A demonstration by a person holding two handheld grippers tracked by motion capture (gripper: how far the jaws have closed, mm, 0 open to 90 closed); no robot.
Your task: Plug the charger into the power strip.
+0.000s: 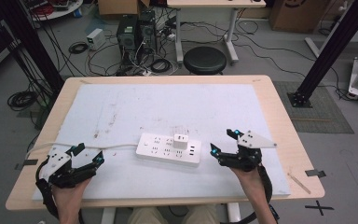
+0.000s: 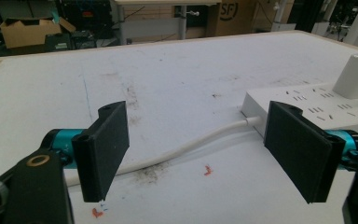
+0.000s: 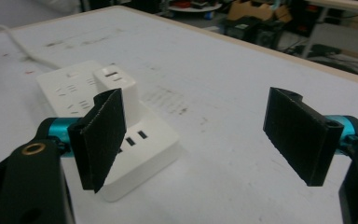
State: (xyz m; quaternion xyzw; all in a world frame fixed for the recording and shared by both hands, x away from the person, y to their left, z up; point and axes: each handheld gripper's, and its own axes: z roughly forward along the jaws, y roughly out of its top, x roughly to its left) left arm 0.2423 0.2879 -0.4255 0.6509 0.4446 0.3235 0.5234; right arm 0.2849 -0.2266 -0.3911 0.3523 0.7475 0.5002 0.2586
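A white power strip (image 1: 168, 150) lies on the white mat near the table's front middle, with a white cube-shaped adapter (image 1: 181, 141) plugged into its top. Its white cord (image 1: 114, 147) runs left off the table edge. My left gripper (image 1: 88, 154) stands open just left of the strip, jaws wide apart over the cord (image 2: 186, 147), the strip's end (image 2: 307, 100) at the right. My right gripper (image 1: 224, 142) stands open just right of the strip, nothing between its jaws; the strip (image 3: 135, 140) and adapter (image 3: 117, 86) lie behind its left jaw.
The white mat (image 1: 177, 107) covers most of the wooden table (image 1: 279, 121). A strip of tape (image 1: 315, 172) and a thin stick (image 1: 298, 182) lie at the table's right front corner. A black stool (image 1: 205, 59), cables and computer cases stand on the floor beyond.
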